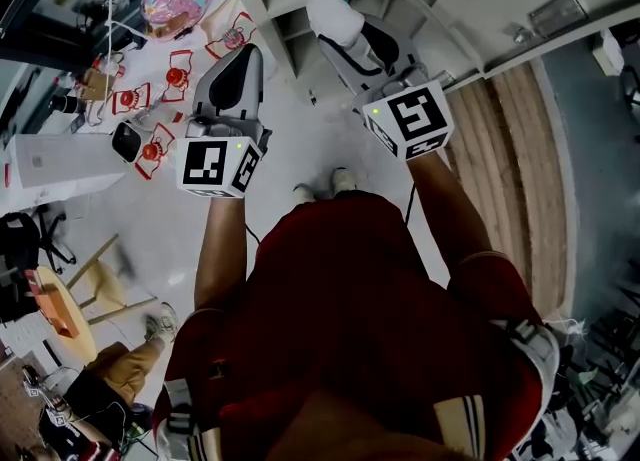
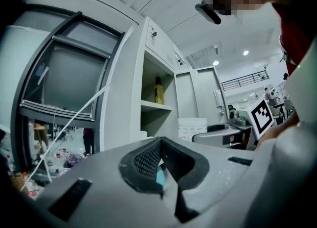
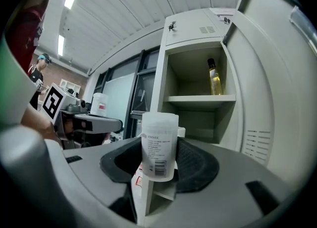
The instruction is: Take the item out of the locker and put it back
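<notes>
Nearest, the right gripper (image 3: 158, 165) clasps the white plastic jar (image 3: 159, 140) by its lower body. It looks light, stiff and smooth, so a mid-body hold suits. The left gripper (image 2: 161, 165) is clenched, empty. Farther, the open locker (image 3: 198, 102) holds a yellow bottle (image 3: 214, 77).

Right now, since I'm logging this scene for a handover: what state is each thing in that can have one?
Locker door: open.
Yellow bottle: upright on the locker's upper shelf.
White jar: upright, outside the locker.
Right gripper: shut on the white jar.
Left gripper: shut, nothing held.
</notes>
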`<state>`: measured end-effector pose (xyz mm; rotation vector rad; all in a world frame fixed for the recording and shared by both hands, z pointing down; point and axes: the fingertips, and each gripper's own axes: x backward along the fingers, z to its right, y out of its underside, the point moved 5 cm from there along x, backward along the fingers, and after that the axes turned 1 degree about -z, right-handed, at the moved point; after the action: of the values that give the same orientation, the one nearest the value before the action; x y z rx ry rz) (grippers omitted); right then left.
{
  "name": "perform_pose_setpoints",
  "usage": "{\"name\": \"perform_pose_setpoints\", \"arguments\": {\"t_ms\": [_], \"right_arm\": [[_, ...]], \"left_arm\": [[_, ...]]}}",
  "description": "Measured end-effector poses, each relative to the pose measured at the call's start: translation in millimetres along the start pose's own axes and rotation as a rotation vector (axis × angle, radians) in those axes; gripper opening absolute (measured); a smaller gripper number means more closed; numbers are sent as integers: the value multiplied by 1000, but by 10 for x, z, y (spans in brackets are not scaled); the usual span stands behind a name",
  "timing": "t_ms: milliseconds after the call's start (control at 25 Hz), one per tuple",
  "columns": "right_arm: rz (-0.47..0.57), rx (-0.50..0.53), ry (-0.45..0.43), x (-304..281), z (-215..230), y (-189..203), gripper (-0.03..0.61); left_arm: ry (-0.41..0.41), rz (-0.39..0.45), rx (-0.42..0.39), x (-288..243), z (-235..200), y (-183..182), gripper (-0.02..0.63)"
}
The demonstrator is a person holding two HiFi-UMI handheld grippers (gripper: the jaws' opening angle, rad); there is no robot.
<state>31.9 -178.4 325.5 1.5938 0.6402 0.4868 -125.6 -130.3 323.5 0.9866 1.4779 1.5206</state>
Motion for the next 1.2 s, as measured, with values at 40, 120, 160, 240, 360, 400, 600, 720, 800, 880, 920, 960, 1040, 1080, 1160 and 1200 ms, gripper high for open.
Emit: {"name": "perform_pose_setpoints", "arguments": {"t_ms": [40, 120, 160, 240, 360, 400, 600, 720, 800, 880, 920, 960, 1040, 1080, 1160, 1200], "right_arm": [[-4, 2, -3, -4, -9, 38, 195], [-12, 3, -6, -13, -22, 120, 195], [-17, 4, -7, -16, -26, 164, 195], [-28, 6, -10, -20, -33, 259, 195], [-49, -4, -24, -33, -59, 428, 195], [-54, -9, -30, -39, -69, 493, 195], [-67, -23, -46, -133, -37, 843, 195], [-103, -30, -63, -203, -36, 1069, 195], [-116, -24, -77, -258, -38, 1155, 193], [-118, -25, -81, -315, -28, 1238, 193], [-121, -26, -84, -344, -23, 1285, 195], [-126, -28, -87, -374, -17, 1330, 195], [-137, -35, -95, -441, 0, 1417, 195], [-140, -39, -98, -478, 11, 1457, 195], [-146, -46, -104, -554, 33, 1537, 193], [-150, -49, -106, -595, 41, 1578, 193]], "left_arm": [[-5, -1, 2, -4, -9, 28, 6], [-14, -1, 4, -13, -22, 76, 6], [-17, 0, 2, -19, -23, 95, 6], [-21, -1, 0, -35, -21, 133, 6], [-34, -9, 6, -48, -32, 227, 6], [-40, -13, 9, -50, -39, 270, 6], [-62, -22, 8, -141, -54, 465, 6], [-70, -32, 6, -182, -48, 552, 6], [-74, -40, 4, -207, -52, 593, 6], [-80, -46, 5, -232, -64, 625, 6], [-84, -48, 5, -244, -71, 640, 6], [-89, -50, 6, -255, -79, 655, 6], [-98, -54, 6, -285, -89, 693, 6], [-101, -56, 6, -303, -86, 717, 6], [-103, -61, 5, -339, -67, 771, 6], [-106, -64, 4, -352, -58, 798, 6]]}}
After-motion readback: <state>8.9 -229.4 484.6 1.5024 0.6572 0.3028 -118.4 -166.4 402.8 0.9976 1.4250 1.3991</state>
